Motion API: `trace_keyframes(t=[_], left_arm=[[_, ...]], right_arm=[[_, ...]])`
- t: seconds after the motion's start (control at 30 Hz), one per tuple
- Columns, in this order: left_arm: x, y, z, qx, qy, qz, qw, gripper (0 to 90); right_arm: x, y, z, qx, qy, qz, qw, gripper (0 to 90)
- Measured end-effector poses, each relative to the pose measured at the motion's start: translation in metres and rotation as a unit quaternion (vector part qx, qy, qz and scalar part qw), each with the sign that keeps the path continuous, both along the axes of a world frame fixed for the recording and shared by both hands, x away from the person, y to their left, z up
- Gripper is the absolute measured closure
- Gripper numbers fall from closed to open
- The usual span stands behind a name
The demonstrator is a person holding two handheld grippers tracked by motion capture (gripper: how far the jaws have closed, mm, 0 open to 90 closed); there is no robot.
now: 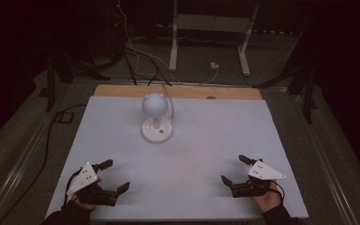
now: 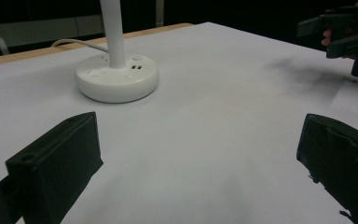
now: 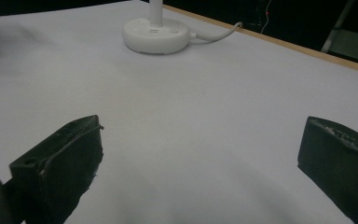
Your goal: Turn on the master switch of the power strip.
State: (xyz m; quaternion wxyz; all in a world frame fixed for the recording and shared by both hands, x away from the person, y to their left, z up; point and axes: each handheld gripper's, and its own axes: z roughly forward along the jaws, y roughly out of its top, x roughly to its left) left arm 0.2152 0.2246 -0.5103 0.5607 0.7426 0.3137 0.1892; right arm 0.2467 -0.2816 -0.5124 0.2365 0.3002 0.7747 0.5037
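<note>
lamp: a white lamp (image 1: 156, 119) with a round base, thin stem and globe head stands upright toward the far edge of the table (image 1: 122, 197), about midway between its left and right edges.
cord: a white cord (image 3: 216, 34) runs from the base over the far edge, so i judge the lamp sits back there to keep the cord short.
base: small buttons and two ports show on top of the base in the left gripper view; i cannot tell what they do.
left gripper: my left gripper (image 1: 115, 176) hangs near the near left corner, jaws spread wide, nothing between them.
right gripper: my right gripper (image 1: 234, 169) hangs near the near right corner, jaws spread just as wide, also bare.
why so: both point inward at the lamp and are well apart from it, which i read as a ready stance ahead of a reach.
containers: no box, bowl or tray stands on the table.
</note>
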Motion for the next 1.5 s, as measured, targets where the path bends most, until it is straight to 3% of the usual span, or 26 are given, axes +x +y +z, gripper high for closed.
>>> trace_keyframes(t=[0.2,0.57,0.6,0.77,0.93,1.23,1.5], left_arm=[[-0.001,-0.001,0.000,0.006,0.001,-0.005,1.0000,0.2],[-0.001,-0.004,0.001,0.020,0.005,-0.007,0.9998,0.2],[-0.002,-0.005,0.001,0.027,0.004,-0.009,0.9996,0.2],[-0.001,-0.006,0.000,0.025,0.010,-0.008,0.9996,0.2],[-0.001,-0.006,0.000,0.021,0.010,-0.007,0.9997,0.2],[0.001,-0.018,0.005,0.024,0.036,-0.021,0.9989,0.2],[0.008,-0.024,0.019,0.034,0.027,-0.018,0.9989,0.2]], right_arm=[[-0.001,0.001,0.001,-0.001,-0.001,0.001,1.0000,0.0],[-0.001,0.000,0.000,0.009,0.022,-0.002,0.9997,0.0],[-0.001,-0.001,0.000,0.010,0.021,-0.002,0.9997,0.0],[-0.002,-0.002,0.002,0.017,0.013,-0.004,0.9998,0.0],[-0.003,0.001,0.002,0.001,0.007,0.005,1.0000,0.0],[-0.004,0.001,0.002,-0.011,0.001,-0.007,0.9999,0.0],[-0.004,0.000,0.003,-0.004,0.001,-0.009,0.9999,0.0]])
